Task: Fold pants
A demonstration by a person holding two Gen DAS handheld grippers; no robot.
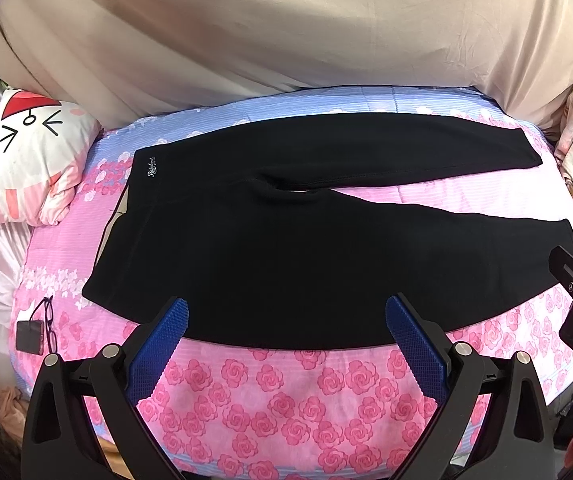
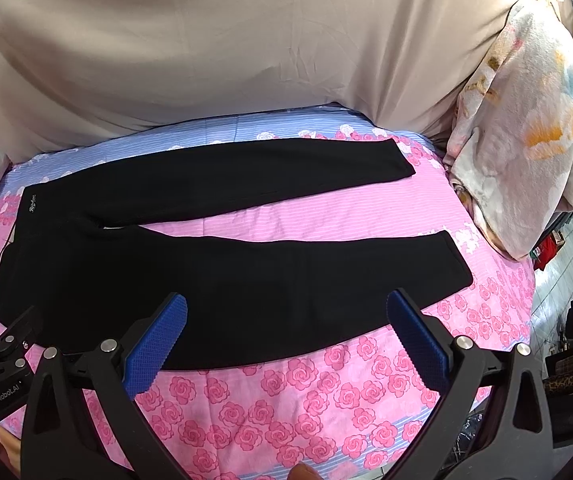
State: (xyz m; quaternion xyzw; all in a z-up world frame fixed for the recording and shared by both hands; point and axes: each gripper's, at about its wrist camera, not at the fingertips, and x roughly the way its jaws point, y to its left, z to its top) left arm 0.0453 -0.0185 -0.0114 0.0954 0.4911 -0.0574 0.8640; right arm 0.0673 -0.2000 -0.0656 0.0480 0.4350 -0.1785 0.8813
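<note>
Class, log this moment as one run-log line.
pants: flat, unfolded, legs apart | left hand-held gripper: open, empty | right hand-held gripper: open, empty | bedsheet: beneath pants

Bedroom: floral bedspread [image 1: 270, 404], pillow [image 1: 34, 160]

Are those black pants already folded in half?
No, the pants lie flat on the bed with both legs spread apart, pink sheet showing between them.

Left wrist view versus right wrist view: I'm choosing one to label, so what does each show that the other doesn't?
Only the left wrist view shows the glasses and dark tag lying on the sheet. Only the right wrist view shows the floral quilt in full. Both show the black pants spread flat, legs apart, on the rose sheet, and both grippers open.
</note>
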